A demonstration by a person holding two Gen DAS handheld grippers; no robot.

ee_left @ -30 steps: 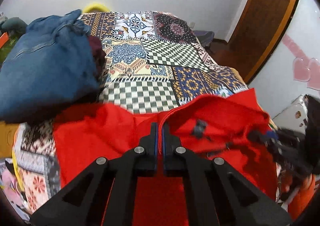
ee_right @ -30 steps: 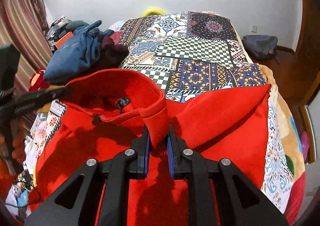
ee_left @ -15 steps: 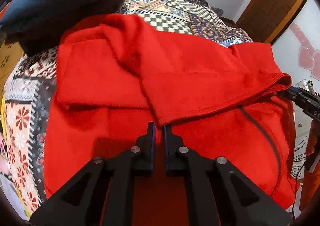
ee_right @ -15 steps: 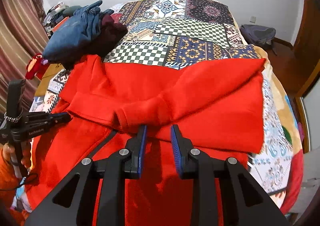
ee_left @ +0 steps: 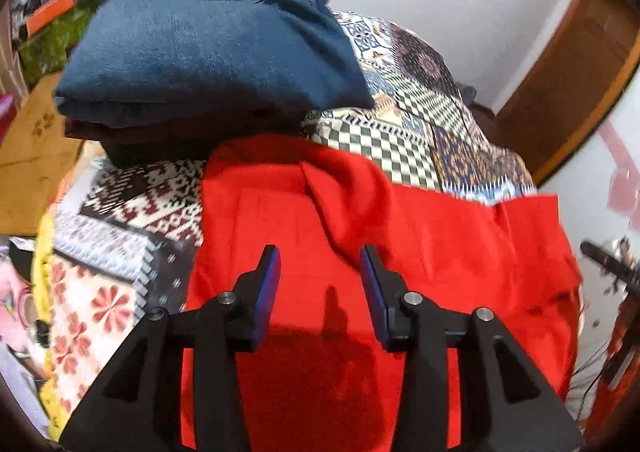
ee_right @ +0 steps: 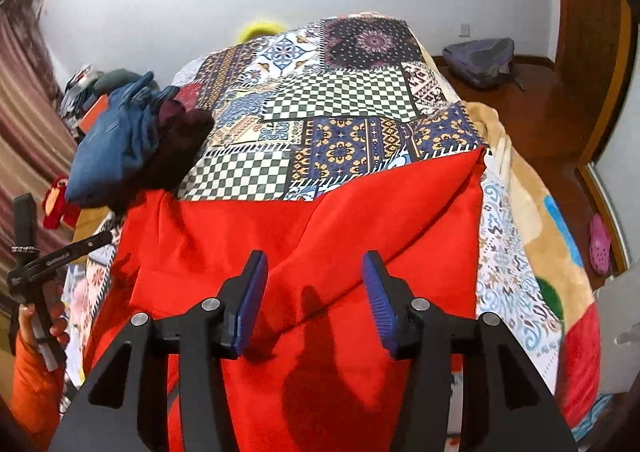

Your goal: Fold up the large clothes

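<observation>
A large red garment (ee_left: pixel 440 248) lies folded on the patchwork bed, with a folded flap across its upper part. It also shows in the right wrist view (ee_right: pixel 360 220). My left gripper (ee_left: pixel 320 276) is open and empty, just above the red cloth near its left side. My right gripper (ee_right: pixel 314 284) is open and empty above the fold edge in the middle of the garment. The left gripper's handle (ee_right: pixel 36 252) shows at the left of the right wrist view, held in a hand.
A stack of folded clothes with blue jeans on top (ee_left: pixel 208 48) sits behind the red garment on the left, also in the right wrist view (ee_right: pixel 120 144). The patchwork bedspread (ee_right: pixel 340 104) stretches beyond. A backpack (ee_right: pixel 480 60) lies on the floor.
Both grippers let go of the red garment and opened wide. The lifted part now lies flat, folded over the body. The left gripper has swung towards the jeans stack.
</observation>
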